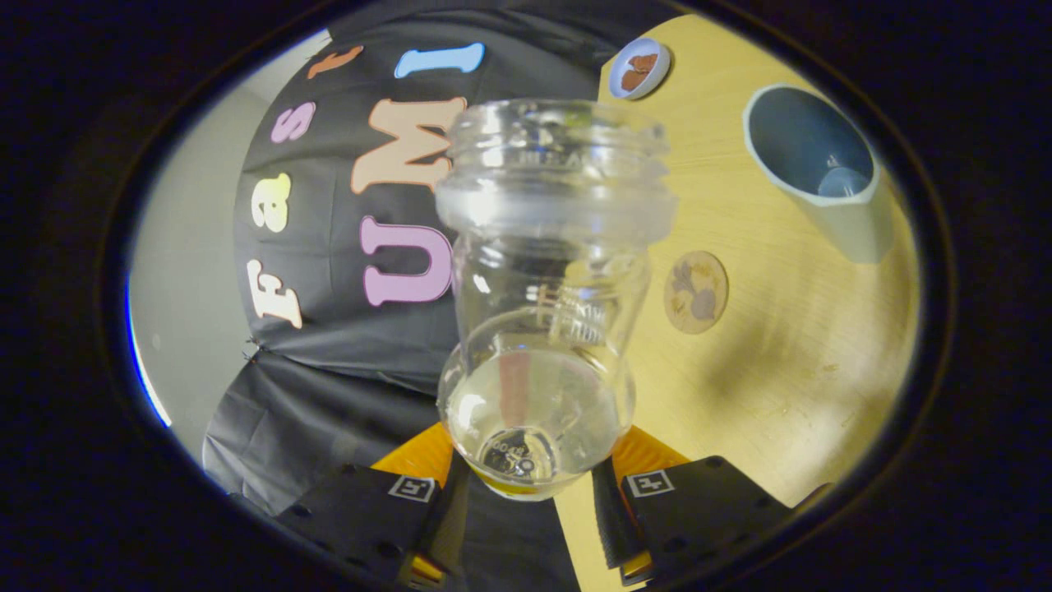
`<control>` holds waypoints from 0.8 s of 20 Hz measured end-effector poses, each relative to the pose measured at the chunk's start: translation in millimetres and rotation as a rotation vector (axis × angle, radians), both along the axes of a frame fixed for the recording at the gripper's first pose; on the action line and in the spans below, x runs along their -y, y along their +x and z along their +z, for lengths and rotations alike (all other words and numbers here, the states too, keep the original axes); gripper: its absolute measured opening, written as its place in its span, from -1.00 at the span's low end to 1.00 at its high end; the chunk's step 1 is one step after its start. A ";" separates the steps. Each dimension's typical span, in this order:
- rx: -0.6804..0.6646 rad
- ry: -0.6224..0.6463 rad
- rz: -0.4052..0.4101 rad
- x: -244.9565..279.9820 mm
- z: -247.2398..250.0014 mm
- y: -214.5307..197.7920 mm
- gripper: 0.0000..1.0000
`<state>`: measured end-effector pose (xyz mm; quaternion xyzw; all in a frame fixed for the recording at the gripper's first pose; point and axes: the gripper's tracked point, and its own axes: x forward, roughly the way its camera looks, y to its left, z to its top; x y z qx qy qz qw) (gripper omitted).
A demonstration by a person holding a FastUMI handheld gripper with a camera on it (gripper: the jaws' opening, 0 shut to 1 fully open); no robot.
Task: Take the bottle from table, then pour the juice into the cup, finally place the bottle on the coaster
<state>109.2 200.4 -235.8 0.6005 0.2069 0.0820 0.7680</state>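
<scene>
One grasp: the gripper (538, 485) has its two fingers clamped on the base of the clear, wide-mouthed glass bottle (546, 304), one finger on each side, and it's holding firm.
Bottle's axis: it runs straight ahead from the fingers, base between them, open threaded mouth pointing away, and the whole scene sits tilted, so the bottle looks leaned over rather than upright.
Juice: a thin pale-yellow pool sits down at the base end; I'd judge little is left, though how much has gone out I can't say.
Key relation: the round brown patterned coaster (695, 291) lies flat on the pale wooden counter (789, 370), just to the right of the bottle's body, beyond the fingers. That's the way the bottle has to travel, and its base must turn down toward the counter first.
Cup: the light blue-grey plastic cup (822, 168) stands further out, beyond the coaster and to the right, well apart from the bottle's mouth, so no pouring looks under way.
Further out: a small blue dish with something brown in it (639, 68) sits at the far counter edge.
Hard to make out: the cup's contents are unclear, just a pale glint at the bottom. The bottle's glass warps everything behind it, and the fingers' contact on the base is partly hidden by the bottle itself.
</scene>
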 end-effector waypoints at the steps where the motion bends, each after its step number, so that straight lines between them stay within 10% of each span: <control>1: 0.006 0.021 -0.008 2.1 1.8 2.7 0.38; 16: -0.016 0.186 -0.112 21.6 7.1 16.7 0.37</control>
